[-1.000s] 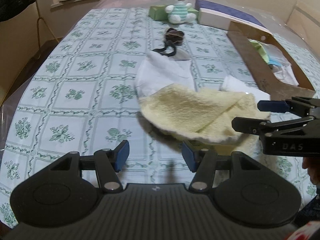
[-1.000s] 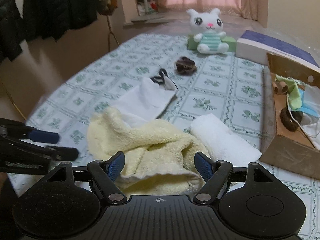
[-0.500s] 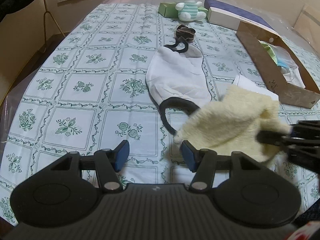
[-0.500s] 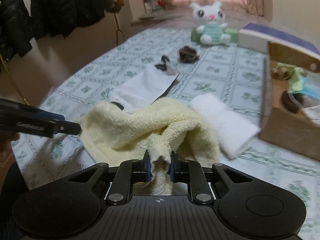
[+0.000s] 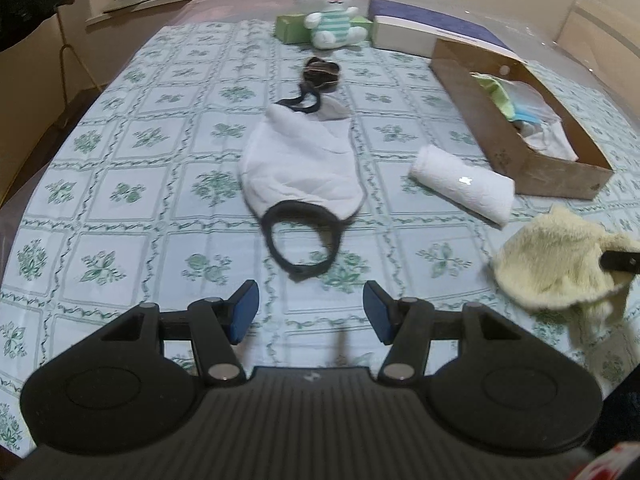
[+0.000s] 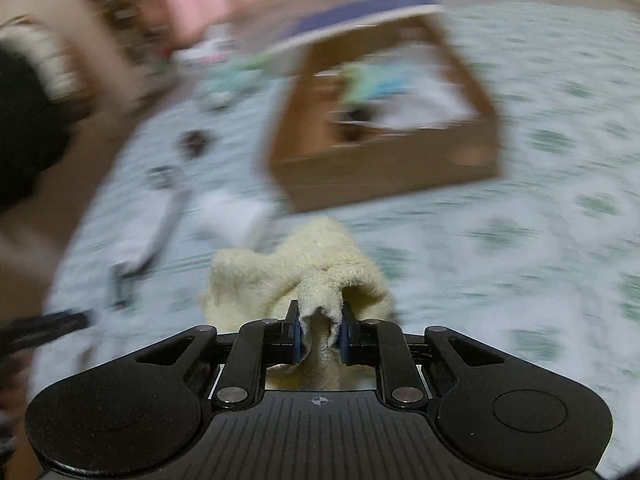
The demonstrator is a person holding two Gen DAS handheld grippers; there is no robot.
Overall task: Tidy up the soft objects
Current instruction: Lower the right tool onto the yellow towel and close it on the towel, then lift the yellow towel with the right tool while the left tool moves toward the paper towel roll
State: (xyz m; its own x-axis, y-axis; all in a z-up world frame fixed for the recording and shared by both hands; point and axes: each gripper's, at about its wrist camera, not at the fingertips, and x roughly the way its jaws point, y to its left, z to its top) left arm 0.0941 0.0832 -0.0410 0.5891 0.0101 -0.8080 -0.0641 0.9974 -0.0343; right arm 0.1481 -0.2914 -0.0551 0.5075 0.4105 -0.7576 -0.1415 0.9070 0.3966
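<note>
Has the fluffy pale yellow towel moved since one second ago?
Yes. The fluffy pale yellow towel went right, off the white face mask, pinched by the right gripper.

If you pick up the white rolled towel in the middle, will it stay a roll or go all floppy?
The white rolled towel is soft cloth with nothing tying it, so it would probably sag or unroll. The yellow towel droops from the right gripper that way. Pushed sideways, it might roll.

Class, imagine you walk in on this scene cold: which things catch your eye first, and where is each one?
First, the fluffy yellow towel, pinched in the shut right gripper above the tablecloth. Next, the white face mask with black loops, lying mid-table ahead of the open left gripper. At the far end sits a white plush bunny; a cardboard box stands on the right.
</note>
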